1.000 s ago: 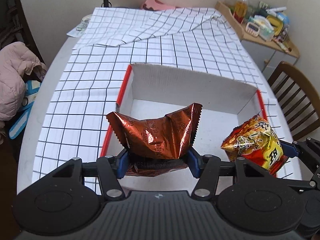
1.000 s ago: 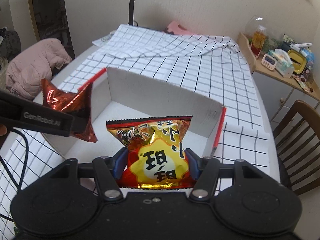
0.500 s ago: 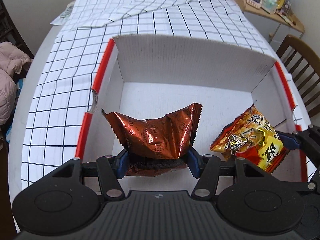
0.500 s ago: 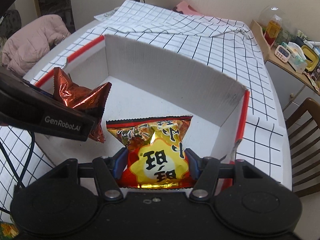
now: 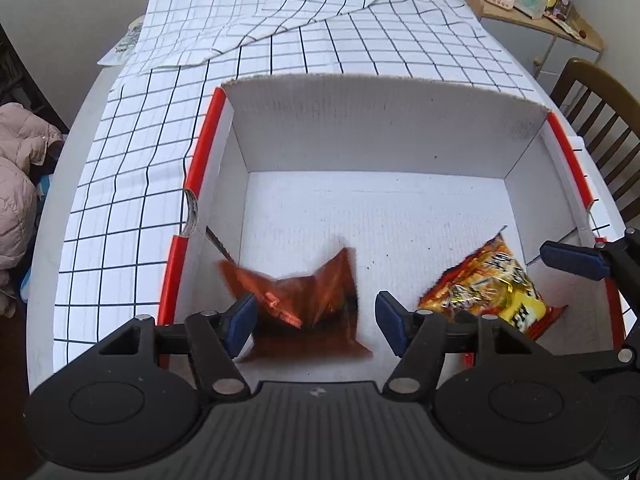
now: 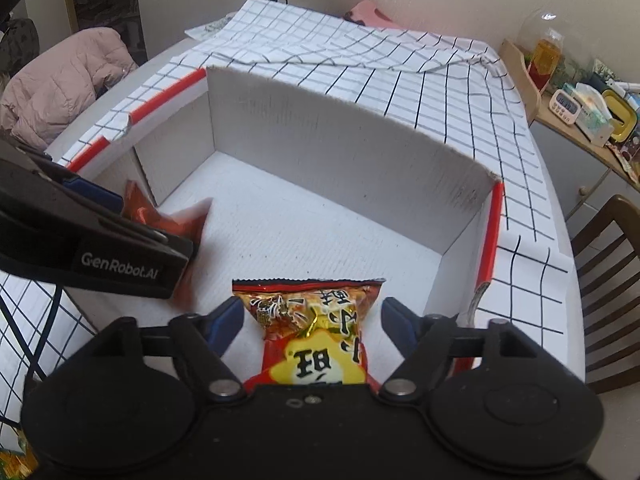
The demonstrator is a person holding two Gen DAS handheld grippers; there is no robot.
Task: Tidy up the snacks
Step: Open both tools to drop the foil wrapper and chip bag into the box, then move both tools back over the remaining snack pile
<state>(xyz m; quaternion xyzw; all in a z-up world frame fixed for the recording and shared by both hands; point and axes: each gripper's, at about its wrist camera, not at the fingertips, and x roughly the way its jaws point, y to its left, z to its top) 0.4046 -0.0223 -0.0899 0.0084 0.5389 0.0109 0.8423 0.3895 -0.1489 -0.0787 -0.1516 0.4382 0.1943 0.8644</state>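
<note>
Snacks x2 in white box (image 5: 380, 136), blurred copper foil pack (image 5: 304, 308) lower centre, red-yellow pack (image 6: 316, 328) lower right, left gripper (image 5: 316, 318) and right gripper (image 6: 312, 320) both spread, gripping nothing.

Copper-brown packet (image 5: 304, 308), red-yellow packet (image 6: 320, 336), white red-edged box (image 5: 384, 136), black-gridded cloth (image 5: 320, 40)

Motion-blurred between the spread left gripper (image 5: 316, 316) fingers: brown foil snack bag (image 5: 304, 312), print unreadable. Under the right gripper (image 6: 312, 320) body, lower half of yellow-red snack bag (image 6: 316, 336) hidden.
</note>
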